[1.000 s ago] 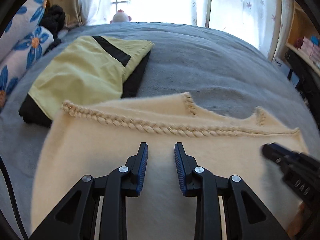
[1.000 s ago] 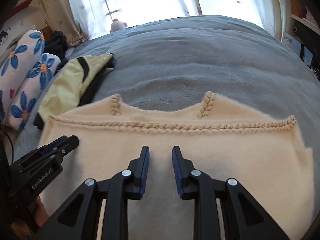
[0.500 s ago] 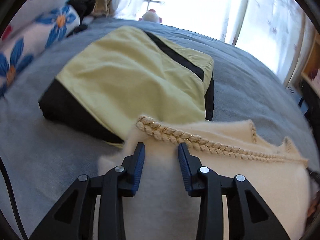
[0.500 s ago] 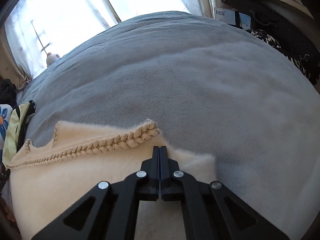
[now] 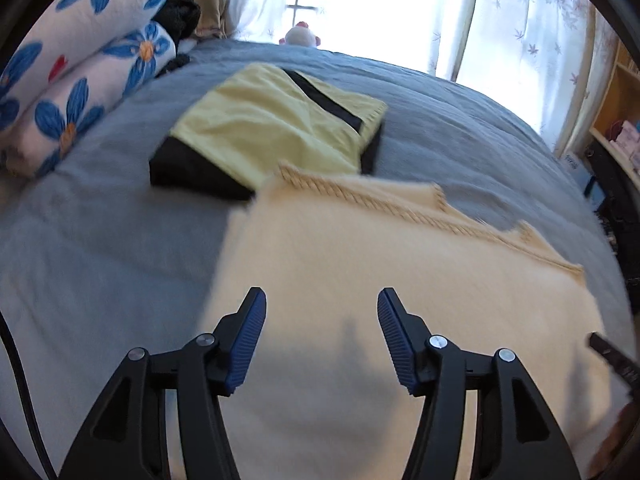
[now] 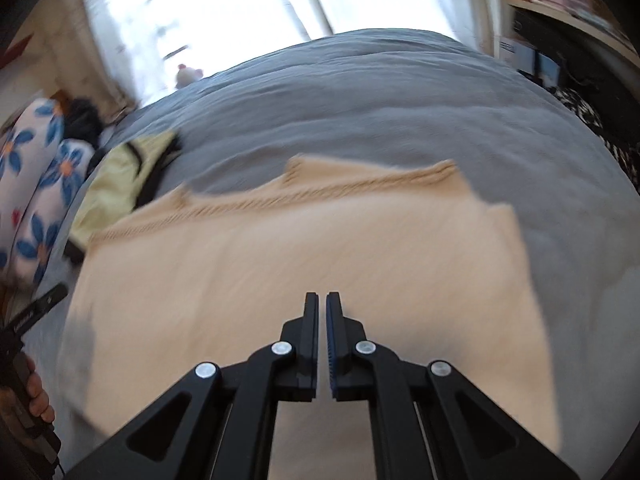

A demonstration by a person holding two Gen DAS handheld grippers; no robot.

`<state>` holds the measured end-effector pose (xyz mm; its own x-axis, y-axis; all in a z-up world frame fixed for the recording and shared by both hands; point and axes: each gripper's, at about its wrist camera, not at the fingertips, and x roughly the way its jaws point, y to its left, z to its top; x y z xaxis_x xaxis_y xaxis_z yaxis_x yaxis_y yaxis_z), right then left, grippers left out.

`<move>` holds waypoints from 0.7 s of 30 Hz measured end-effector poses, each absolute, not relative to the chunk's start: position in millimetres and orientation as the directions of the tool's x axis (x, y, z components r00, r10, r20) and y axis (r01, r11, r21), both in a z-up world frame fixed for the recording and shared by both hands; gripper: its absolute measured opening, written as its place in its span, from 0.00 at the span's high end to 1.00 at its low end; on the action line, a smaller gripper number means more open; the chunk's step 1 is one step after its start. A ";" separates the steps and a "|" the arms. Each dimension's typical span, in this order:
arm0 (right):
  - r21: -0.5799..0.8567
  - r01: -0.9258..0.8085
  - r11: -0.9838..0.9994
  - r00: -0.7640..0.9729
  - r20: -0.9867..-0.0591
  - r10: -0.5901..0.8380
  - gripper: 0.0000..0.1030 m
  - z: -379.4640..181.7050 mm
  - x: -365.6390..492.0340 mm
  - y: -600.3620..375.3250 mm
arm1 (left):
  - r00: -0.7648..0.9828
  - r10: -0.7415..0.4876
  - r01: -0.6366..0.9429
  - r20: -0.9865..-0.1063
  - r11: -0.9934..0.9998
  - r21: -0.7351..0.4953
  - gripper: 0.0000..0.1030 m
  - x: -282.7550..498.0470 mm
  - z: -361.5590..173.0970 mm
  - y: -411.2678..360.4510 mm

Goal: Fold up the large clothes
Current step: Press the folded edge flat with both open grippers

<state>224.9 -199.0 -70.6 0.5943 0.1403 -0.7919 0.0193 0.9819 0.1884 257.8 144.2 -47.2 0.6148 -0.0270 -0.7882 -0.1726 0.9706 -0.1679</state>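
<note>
Hovering over the folded cream sweater [image 5: 400, 280], your left gripper [image 5: 321, 312] is opening on nothing, while your right gripper [image 6: 322, 300] stays nearly closed, empty.

Blown-out window [image 5: 380, 8] backlight, motion blur

Bedcover: a grey blanket [image 5: 460, 120] is being spread over the bed.
Far left: flowered pillows [image 5: 80, 64] are being stacked.
Far edge: a small plush toy [image 5: 302, 36] is being backlit by curtains [image 5: 532, 40].
</note>
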 end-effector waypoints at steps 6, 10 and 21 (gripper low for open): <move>0.219 -0.073 0.973 0.585 -0.781 0.220 0.96 -82.6 175.3 -146.8 | 0.587 -0.099 -0.159 -0.803 0.959 -0.234 0.45 189.3 -67.4 108.7; 0.238 -0.044 0.970 0.568 -0.793 0.221 0.96 -100.0 159.6 -145.9 | 0.566 -0.007 -0.161 -0.824 0.980 -0.118 0.45 171.5 -88.5 98.8; 0.095 0.239 0.966 0.567 -0.822 -0.060 0.97 -113.2 133.6 -261.9 | 0.562 0.119 -0.251 -0.818 0.967 -0.032 0.45 172.1 -99.2 152.6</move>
